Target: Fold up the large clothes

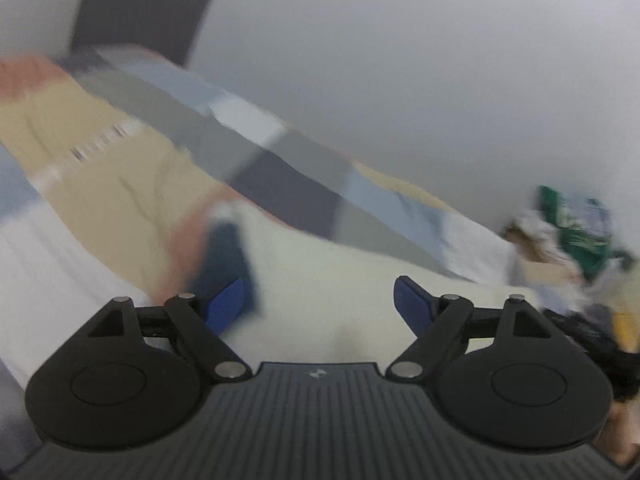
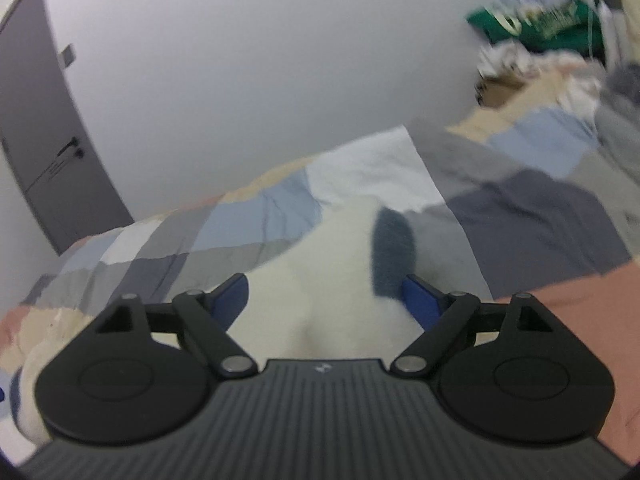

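The landmark here is the cream-white fleecy garment [image 1: 320, 280], which lies on the bed over a patchwork cover of grey, pale blue, beige and salmon squares [image 1: 280, 184].

Starting from the left side: the left gripper [image 1: 320, 300] hangs just above the near part of this garment, and its blue fingertips [image 1: 228, 302] stand wide apart. Nothing is between them; the cloth is under them, not pinched. The left wrist view is blurred, so I cannot tell if the tips touch the fleece. Left of the garment, a dark blue patch [image 1: 224, 256] is visible, probably a trim or a pocket of the same piece, but this is not sure.

Further to the right, the right gripper [image 2: 326, 300] is also spread wide over the cream-white fleecy garment [image 2: 332, 240]. A raised fold of the fleece comes up between the two blue fingertips [image 2: 420, 300], but the pads do not press on it. A dark blue-grey strip [image 2: 392, 252] lies on the garment just before the right fingertip.

Behind the garment there is the patchwork cover [image 2: 240, 220], then a plain white wall [image 2: 280, 60]. Far right of the garment a heap of other clothes with a green piece [image 2: 552, 24] waits near the wall.

In both views the garment stretches away from the grippers, towards the wall, so I judge its long axis goes forward from the person. Both hands look about equally near; the right one seems a little better placed, because cloth already stands between its tips. The next grasp, in my judgement, needs an edge of the near side.
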`<state>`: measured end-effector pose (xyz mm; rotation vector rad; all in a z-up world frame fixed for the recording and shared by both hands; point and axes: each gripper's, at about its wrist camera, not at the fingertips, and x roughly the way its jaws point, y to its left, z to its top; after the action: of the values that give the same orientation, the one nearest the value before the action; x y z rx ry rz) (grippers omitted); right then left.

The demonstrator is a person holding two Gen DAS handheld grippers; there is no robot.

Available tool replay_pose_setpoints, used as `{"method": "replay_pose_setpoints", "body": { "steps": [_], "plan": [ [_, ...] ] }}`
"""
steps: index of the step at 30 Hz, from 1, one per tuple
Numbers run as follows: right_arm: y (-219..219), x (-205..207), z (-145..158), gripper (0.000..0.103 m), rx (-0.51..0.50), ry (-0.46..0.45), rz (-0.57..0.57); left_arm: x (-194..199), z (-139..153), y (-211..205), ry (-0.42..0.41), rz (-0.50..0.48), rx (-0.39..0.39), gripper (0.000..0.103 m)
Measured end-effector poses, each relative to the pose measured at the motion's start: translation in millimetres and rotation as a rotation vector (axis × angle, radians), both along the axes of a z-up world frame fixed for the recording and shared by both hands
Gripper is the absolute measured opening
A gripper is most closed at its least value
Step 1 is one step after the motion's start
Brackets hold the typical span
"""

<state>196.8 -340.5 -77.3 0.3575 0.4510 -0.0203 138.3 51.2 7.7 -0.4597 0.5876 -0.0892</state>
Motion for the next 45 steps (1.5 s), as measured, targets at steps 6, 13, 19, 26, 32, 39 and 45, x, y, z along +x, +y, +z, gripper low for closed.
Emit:
{"method": "replay_pose_setpoints", "body": {
  "steps": [6, 13, 19, 26, 32, 39, 45],
  "plan": [
    [24.3, -16.1, 9.8, 0.084, -0.122, -0.088, 0.041, 6.1, -23.6, -37.9, 0.129, -0.104, -0.053, 0.088],
    [45.2, -1.1, -9.2, 0.084, -0.079, -0.004, 0.182, 45.3, -93.3, -14.1, 0.339, -0.004, -0.342, 0.089],
    [60.1, 7.2, -31.8, 0.085, -0.076, 0.061, 0.215, 56.4, -121.3, 22.2, 0.193, 0.05, -0.661, 0.089],
    [67.1, -3.6, -29.3, 0.086, -0.055, 0.064, 0.22, 61.4, -142.7, 33.3, 0.205, 0.124, -0.778, 0.089],
    [69.3, -24.5, -16.7, 0.085, 0.192, 0.069, 0.271, 54.3, -130.7, 21.7, 0.16, 0.136, -0.656, 0.06],
    [75.0, -29.2, -30.0, 0.103, 0.44, 0.16, 0.351, 47.2, -115.9, 12.9, 0.1, 0.113, -0.6, 0.052],
    [65.6, -4.7, -81.0, 0.103, 0.651, 0.342, 0.328, 43.2, -119.3, 26.3, 0.11, 0.122, -0.64, 0.052]
  ]
}}
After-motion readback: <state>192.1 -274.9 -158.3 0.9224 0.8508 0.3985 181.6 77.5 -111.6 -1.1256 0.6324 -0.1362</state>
